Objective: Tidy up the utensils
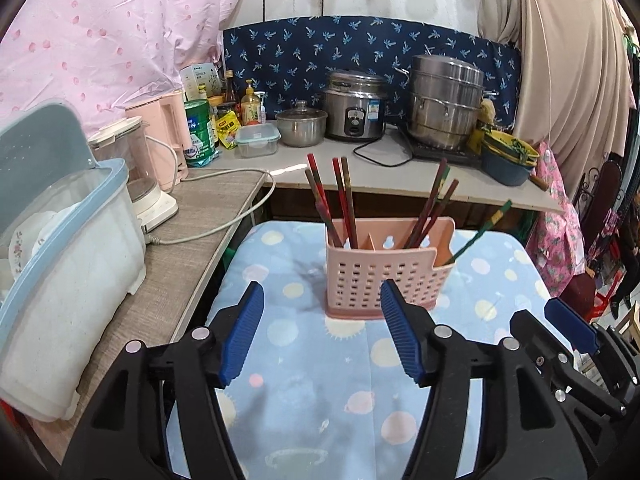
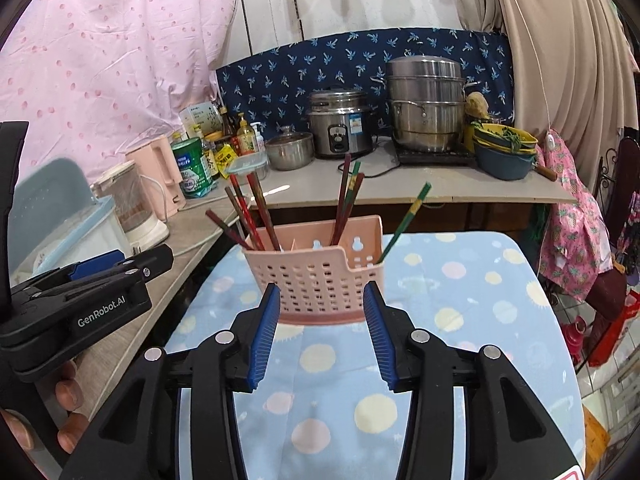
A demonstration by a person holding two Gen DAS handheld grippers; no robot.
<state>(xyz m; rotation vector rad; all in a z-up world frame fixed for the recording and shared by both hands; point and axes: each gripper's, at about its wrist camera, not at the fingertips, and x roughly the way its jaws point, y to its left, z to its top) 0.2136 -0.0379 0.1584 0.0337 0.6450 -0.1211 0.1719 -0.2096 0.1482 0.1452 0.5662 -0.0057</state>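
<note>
A cloth-covered tabletop (image 1: 320,400) is carrying a pink perforated caddy (image 1: 384,276), which is standing upright near its middle. The chopsticks (image 1: 342,200) are leaning in its compartments, one green pair (image 2: 404,220) tilting out at the right end. They are probably light, stiff and slick, best pinched along the upper shafts. The left gripper (image 1: 322,332) and right gripper (image 2: 320,336) are both hovering short of the caddy, fingers parted and holding nothing. The caddy walls are hiding the chopsticks' lower ends.

"GenRobot.AI" in white on the left gripper (image 2: 105,267) body
</note>
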